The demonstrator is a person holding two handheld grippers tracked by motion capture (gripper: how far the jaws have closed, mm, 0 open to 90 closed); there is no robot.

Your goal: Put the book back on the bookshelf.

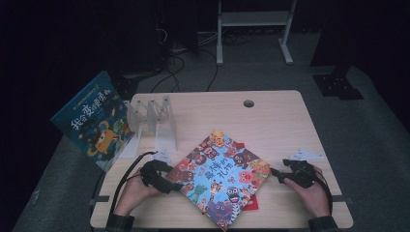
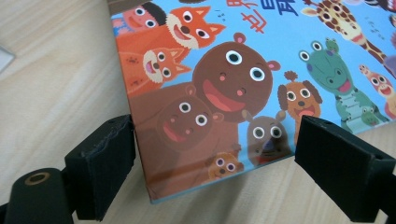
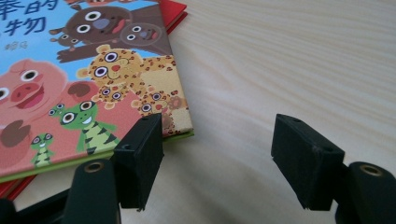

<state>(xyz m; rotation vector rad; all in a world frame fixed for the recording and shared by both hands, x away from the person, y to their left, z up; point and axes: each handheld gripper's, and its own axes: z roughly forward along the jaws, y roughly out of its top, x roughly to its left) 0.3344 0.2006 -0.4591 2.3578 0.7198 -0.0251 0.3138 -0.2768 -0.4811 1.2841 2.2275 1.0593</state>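
Flanking glossy flat hardcover picture book (image 1: 220,176) on pale woodgrain table (image 1: 270,116): L gripper (image 2: 215,163) & R gripper (image 3: 217,154), both wide open, empty.

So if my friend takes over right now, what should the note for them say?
Left gripper: jaws open, straddling the near corner of the animal picture book, not pinching it.
Right gripper: jaws open, at the book's other corner, one jaw beside the edge.
The book lies flat on the table, on top of a red book.
A blue book leans by the clear rack at the table's far left.
Done: both grippers are at the book.
Left: probably grip it, lift it and move it, perhaps to the rack.
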